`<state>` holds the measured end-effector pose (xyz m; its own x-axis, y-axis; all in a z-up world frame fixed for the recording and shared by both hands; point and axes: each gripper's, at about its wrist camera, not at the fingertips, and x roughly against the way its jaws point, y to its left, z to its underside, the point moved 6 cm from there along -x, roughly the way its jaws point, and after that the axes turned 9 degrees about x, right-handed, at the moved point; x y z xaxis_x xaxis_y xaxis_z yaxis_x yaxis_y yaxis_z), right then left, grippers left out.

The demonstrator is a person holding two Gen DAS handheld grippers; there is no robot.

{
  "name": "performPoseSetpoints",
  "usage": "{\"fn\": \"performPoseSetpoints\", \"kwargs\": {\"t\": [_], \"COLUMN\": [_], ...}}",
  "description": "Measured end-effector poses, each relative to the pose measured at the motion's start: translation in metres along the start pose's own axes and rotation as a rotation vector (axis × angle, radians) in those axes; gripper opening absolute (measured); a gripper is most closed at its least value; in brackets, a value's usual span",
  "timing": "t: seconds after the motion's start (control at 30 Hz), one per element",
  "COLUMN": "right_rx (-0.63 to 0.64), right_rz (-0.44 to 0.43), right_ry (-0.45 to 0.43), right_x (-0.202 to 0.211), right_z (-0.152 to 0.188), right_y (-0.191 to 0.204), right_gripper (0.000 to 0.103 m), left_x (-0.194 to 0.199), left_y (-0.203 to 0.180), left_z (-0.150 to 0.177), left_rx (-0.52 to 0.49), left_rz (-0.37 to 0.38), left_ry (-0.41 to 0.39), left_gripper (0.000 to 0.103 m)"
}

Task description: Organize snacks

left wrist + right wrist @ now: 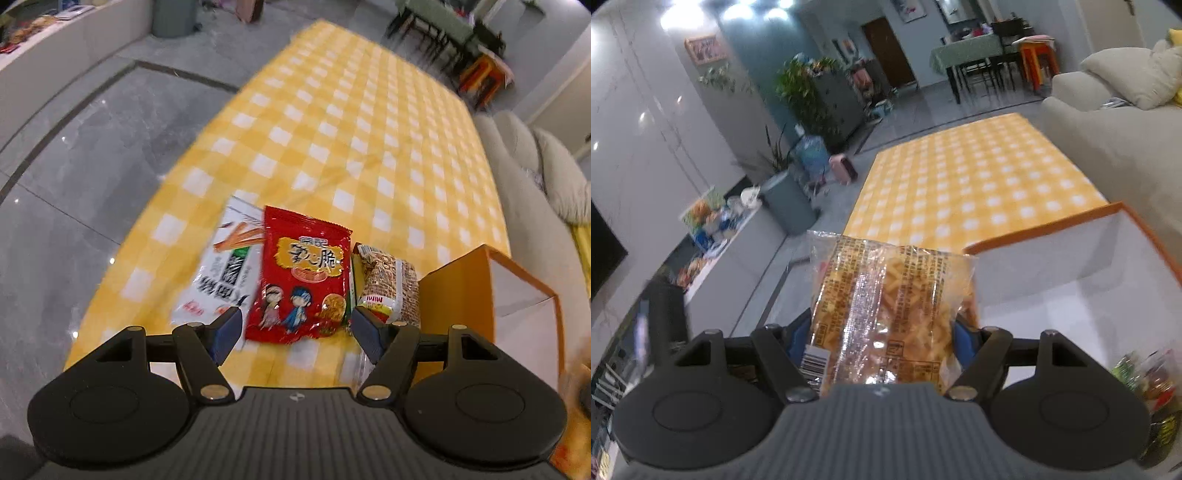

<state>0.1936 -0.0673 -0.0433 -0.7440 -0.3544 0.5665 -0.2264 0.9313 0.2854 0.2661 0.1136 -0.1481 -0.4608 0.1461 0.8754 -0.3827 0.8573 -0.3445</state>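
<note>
Right gripper (pixel 886 332) holding the clear snack bag (pixel 886 306) — carry it fully over the orange box (pixel 1045 225) before letting go — left gripper (pixel 295 328) fingers wide, empty.

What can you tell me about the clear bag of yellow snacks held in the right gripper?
The clear snack bag is crinkly, see-through plastic filled with yellow-orange twisted pieces. Dark printed text and a shiny centre seam run along it, with a barcode near its lower left. It stands roughly upright, clamped between the right gripper's blue pads, lifted beside the orange-rimmed white box.
</note>
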Motion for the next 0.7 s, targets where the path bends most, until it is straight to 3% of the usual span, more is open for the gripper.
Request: {"fn": "performPoseSetpoints", "kwargs": {"t": [0.17,0.27,0.33,0.47,0.7], "right_rx": [-0.068,-0.084,-0.095,-0.147,-0.141], "right_rz": [0.033,0.061,0.069,0.035,0.027], "right_ry": [0.01,0.028,0.038,0.042,0.041], "right_x": [0.0,-0.004,-0.008,-0.016,-0.018], "right_z": [-0.005,-0.004,-0.002,-0.004,-0.005], "right_y": [-0.039,-0.054,-0.057,-0.062,-0.064], "right_gripper": [0.071,0.071,0.071,0.071,0.071], "left_x": [-0.042,-0.061,-0.07,-0.081,-0.09], "left_y": [-0.012,-0.016,-0.025,-0.036,-0.026], "left_z": [-0.016,-0.019,-0.018,-0.015,-0.021], "left_rx": [-0.034,-0.042,-0.094,-0.223,-0.147], "left_rz": [-0.074,-0.061,-0.049,-0.126,-0.106], "left_ry": [0.028,0.053,0.076,0.054,0.074], "left_gripper": [0.08,0.08,0.083,0.089,0.096]}}
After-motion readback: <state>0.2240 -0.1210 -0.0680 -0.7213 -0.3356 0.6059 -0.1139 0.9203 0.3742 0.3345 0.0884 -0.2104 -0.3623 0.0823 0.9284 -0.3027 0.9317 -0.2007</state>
